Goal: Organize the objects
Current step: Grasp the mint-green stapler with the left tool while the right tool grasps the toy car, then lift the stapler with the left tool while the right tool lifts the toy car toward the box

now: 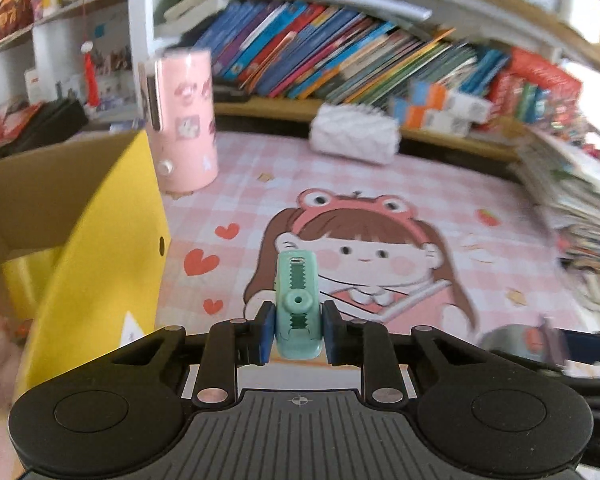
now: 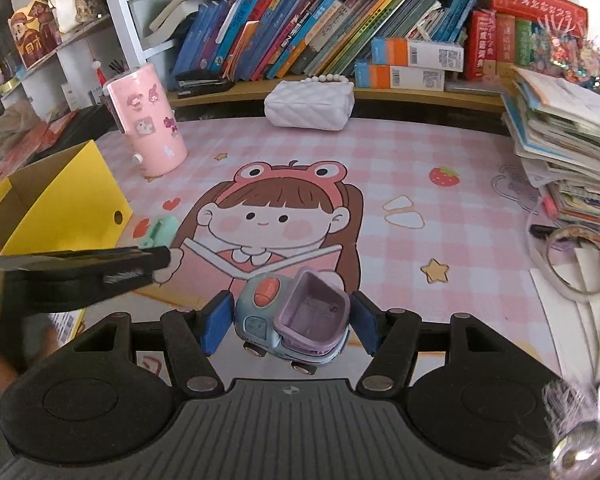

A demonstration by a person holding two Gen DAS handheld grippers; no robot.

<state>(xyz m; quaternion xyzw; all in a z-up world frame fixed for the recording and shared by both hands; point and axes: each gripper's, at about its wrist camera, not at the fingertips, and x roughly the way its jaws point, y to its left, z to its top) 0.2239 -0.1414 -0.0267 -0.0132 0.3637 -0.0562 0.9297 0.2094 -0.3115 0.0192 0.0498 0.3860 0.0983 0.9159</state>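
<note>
On my left I see one yellow cardboard box, open-topped and smooth. My left gripper pinches one mint plastic correction tape with toothed gears, just beside that box. My right gripper clamps one glossy toy truck, lilac tub behind, above the pink checked mat.

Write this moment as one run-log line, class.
left gripper: shut on mint correction tape | right gripper: shut on toy truck | yellow box: open, left of tape
</note>
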